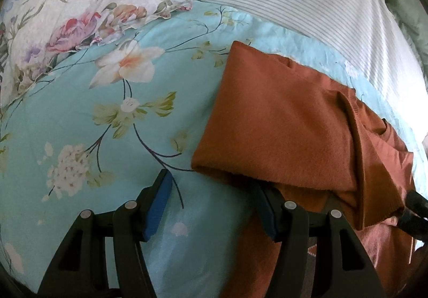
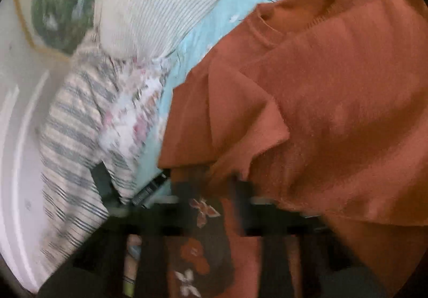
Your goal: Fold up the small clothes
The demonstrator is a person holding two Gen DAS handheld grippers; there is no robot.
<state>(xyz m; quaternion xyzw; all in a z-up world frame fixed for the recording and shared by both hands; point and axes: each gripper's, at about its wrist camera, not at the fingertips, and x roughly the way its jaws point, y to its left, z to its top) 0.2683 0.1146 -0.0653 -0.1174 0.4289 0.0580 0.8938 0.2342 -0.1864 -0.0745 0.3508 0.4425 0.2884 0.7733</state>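
Rust-orange knit garment (image 1: 289,121), partly folded on the turquoise floral bedsheet (image 1: 107,137).
Left gripper (image 1: 214,207) fingers spread apart at its near edge; right gripper (image 2: 214,191) blurred, grip state unclear.

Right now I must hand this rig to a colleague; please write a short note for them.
Left gripper: jaws open, low over the turquoise floral bedsheet, right finger under the hem of the rust-orange garment, nothing held.
Right gripper: blurred, appears shut on the garment's edge.
Done: garment lies on the bed with one part folded over.
Left: finish folding and flatten it. Floral pillow lies behind.
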